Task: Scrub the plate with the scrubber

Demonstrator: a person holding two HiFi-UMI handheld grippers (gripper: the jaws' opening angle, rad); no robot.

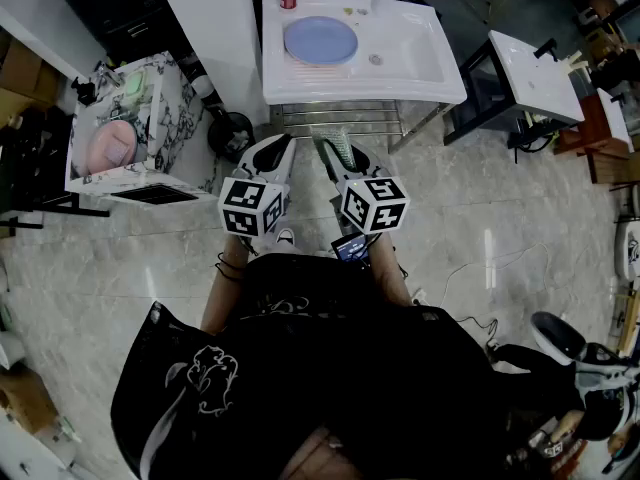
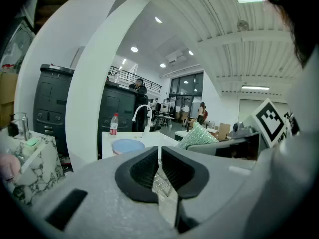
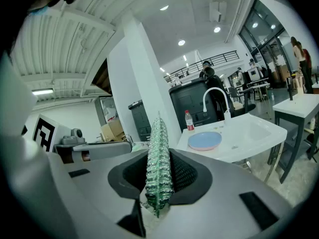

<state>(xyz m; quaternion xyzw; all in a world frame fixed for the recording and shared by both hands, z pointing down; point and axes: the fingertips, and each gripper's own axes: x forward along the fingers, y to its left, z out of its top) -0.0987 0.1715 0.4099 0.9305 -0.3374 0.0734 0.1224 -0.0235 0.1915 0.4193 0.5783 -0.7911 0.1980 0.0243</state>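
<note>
Scrubber [image 3: 158,148] sits clenched in your right gripper [image 3: 160,176]; left gripper [image 2: 159,164] is closed, empty. Plate [image 1: 320,40] lies on the sink [image 1: 420,68] ahead: step closer, then press the scrubber flat and circle.

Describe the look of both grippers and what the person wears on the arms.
Both the left gripper and the right gripper have light grey moulded bodies with black ribbed pads. Each carries a white cube printed with black square markers. The forearms are bare, and the person wears a black top with a white graphic.
</note>
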